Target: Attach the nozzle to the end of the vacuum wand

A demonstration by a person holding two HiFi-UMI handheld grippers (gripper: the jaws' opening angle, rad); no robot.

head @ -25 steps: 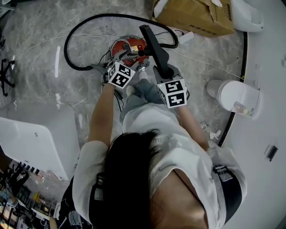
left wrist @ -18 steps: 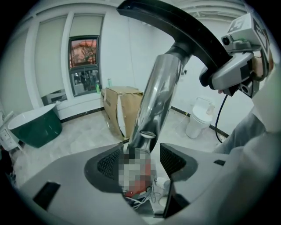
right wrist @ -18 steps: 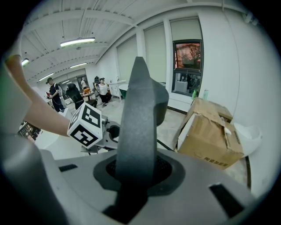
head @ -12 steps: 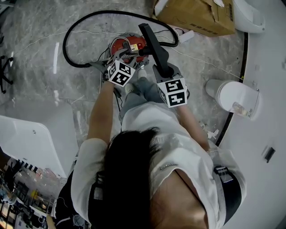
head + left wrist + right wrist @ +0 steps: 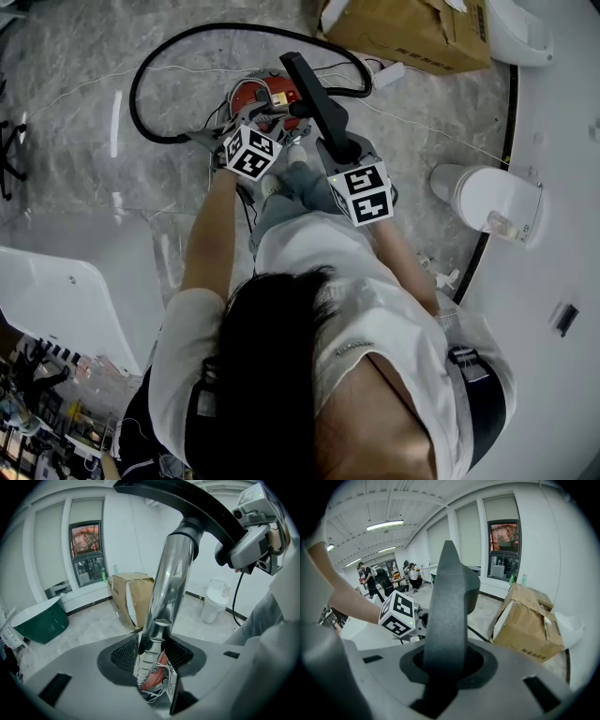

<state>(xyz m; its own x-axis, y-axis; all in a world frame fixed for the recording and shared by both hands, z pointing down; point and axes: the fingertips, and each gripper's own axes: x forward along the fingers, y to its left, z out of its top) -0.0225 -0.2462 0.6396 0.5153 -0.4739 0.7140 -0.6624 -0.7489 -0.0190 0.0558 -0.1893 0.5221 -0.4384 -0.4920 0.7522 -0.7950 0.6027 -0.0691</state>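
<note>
Left gripper (image 5: 151, 656): jaws noted closing, with the chrome wand (image 5: 171, 583) standing between them and both ribbed pads seen against its sides; the wand is tilted slightly, rising up and to the right out of the grip.

Right gripper (image 5: 443, 665): jaws pinched on the black nozzle (image 5: 447, 606), which is held upright between the pads.

In the left gripper view the upper end of the wand is seen meeting the round neck of the nozzle; whether it is fully seated cannot be told.

In the head view both grippers are held close together above the red vacuum body (image 5: 265, 94), which rests on the marble floor (image 5: 84, 159); a black hose (image 5: 150, 70) is looped on the floor to its left.

A cardboard box (image 5: 412, 33) is observed beyond the vacuum body; a white toilet (image 5: 483, 197) stands to the right, well apart.
</note>
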